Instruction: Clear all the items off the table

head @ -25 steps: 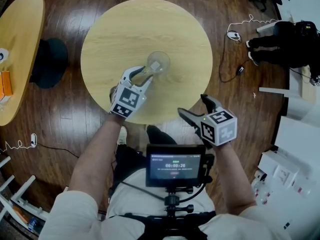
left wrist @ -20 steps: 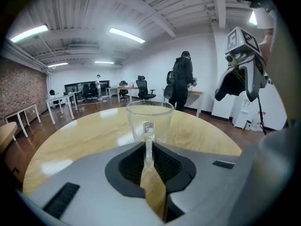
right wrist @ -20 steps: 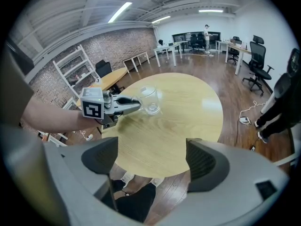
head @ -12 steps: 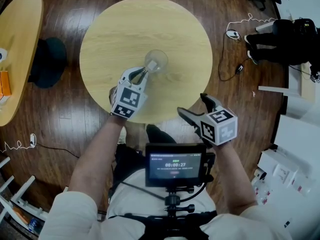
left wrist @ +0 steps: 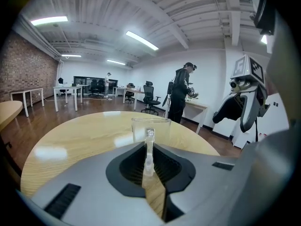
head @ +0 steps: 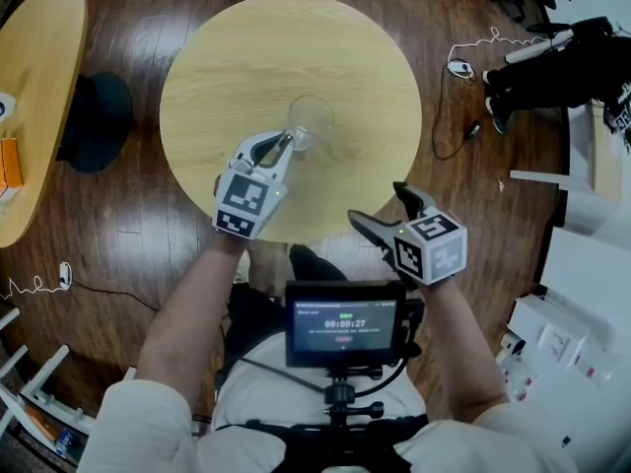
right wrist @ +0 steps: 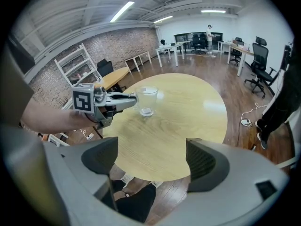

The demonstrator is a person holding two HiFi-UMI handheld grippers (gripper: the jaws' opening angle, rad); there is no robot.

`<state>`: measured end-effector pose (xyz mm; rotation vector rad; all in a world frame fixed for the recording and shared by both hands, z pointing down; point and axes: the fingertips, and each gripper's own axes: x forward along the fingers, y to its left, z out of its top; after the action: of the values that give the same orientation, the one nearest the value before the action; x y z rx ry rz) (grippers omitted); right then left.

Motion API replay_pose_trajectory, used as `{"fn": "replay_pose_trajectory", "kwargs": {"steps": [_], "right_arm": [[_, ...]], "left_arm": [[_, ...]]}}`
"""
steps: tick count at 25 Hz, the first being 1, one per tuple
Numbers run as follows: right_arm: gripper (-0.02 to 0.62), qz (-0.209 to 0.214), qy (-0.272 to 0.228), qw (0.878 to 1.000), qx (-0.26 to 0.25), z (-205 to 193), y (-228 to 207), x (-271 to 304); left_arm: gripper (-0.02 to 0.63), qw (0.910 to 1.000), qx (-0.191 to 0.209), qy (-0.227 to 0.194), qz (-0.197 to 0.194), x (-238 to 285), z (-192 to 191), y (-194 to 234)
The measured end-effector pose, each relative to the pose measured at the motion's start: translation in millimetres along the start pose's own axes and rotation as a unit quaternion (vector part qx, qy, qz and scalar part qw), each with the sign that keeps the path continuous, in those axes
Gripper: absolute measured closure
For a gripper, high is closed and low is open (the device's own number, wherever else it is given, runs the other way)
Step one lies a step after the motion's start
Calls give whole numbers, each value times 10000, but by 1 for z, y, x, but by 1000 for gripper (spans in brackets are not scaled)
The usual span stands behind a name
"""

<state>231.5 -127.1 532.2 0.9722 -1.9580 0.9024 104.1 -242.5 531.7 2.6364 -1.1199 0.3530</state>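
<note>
Glass (head: pixel 312 118) at frame centre, perhaps just off table (head: pixel 246 47), rim pinched by left gripper (head: pixel 288 141); right gripper (head: pixel 377 205) spread, empty, lower right.

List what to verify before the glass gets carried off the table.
1. Left gripper shut on the glass wall: ok.
2. Pinch on one thin side wall firm enough to carry: cannot tell.
3. Glass base clear of the table: cannot tell.
4. No liquid in the glass: ok, none visible.
5. Right gripper open, empty, apart from the glass: ok.
</note>
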Motion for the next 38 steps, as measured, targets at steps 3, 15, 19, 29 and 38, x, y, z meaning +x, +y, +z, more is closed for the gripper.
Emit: {"fn": "replay_pose_trajectory", "kwargs": {"steps": [3, 15, 19, 29, 38], "right_arm": [[133, -16, -15, 10000, 2, 1, 1, 1], [133, -40, 9, 10000, 11, 1, 4, 2], [133, -61, 8, 10000, 13, 1, 2, 0], [133, 2, 41, 10000, -35, 1, 8, 4], [133, 13, 29, 10000, -54, 4, 13, 7]], "left_arm": [[583, 9999, -58, -84, -41, -1, 8, 0], [583, 9998, 79, -156, -59, 3, 9, 1], [584, 9995, 204, -146, -170, 0, 5, -3], [571, 9987, 24, -79, -499, -6, -27, -10], [518, 9978, 214, 165, -604, -4, -35, -15]]}}
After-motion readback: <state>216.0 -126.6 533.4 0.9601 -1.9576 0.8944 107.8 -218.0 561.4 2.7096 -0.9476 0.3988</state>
